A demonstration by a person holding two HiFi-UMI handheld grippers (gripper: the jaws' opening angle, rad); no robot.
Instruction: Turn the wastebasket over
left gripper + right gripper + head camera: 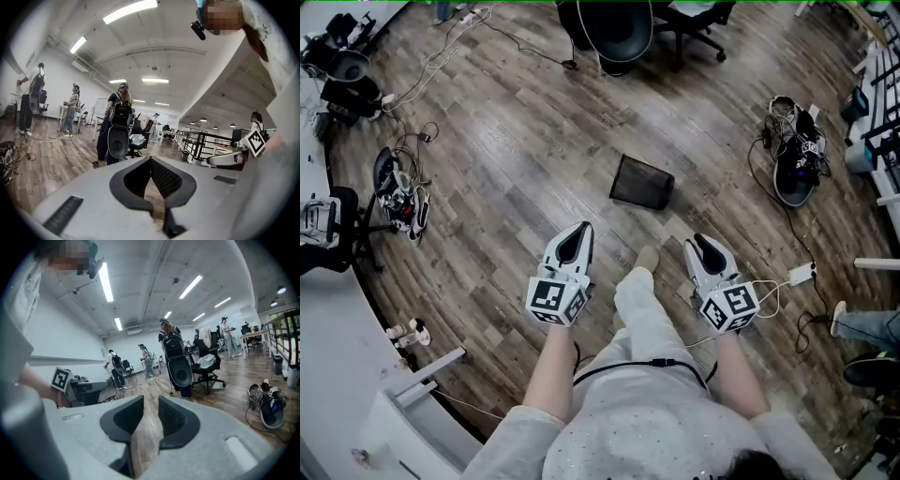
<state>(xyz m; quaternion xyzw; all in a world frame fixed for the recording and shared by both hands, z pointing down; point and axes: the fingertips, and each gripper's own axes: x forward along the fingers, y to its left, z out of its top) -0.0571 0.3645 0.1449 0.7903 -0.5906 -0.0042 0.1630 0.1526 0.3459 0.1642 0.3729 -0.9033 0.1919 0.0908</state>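
Note:
The wastebasket (pixel 642 183) is a black mesh bin lying on its side on the wooden floor, a little ahead of both grippers and between them. My left gripper (pixel 581 228) hovers near and left of it, jaws shut with nothing in them; in the left gripper view the left gripper (pixel 151 160) shows its tips meeting. My right gripper (pixel 698 242) hovers near and right of the bin. In the right gripper view the right gripper (pixel 151 401) stands open, only floor showing through the gap. Neither gripper view shows the bin.
A black office chair (pixel 619 33) stands beyond the bin. Cables and gear (pixel 398 192) lie at the left, a bundle of equipment (pixel 792 155) at the right, with a white adapter (pixel 800 274) on a cord. Another person's feet (pixel 862 328) are at the right edge. My own foot (pixel 647 258) is between the grippers.

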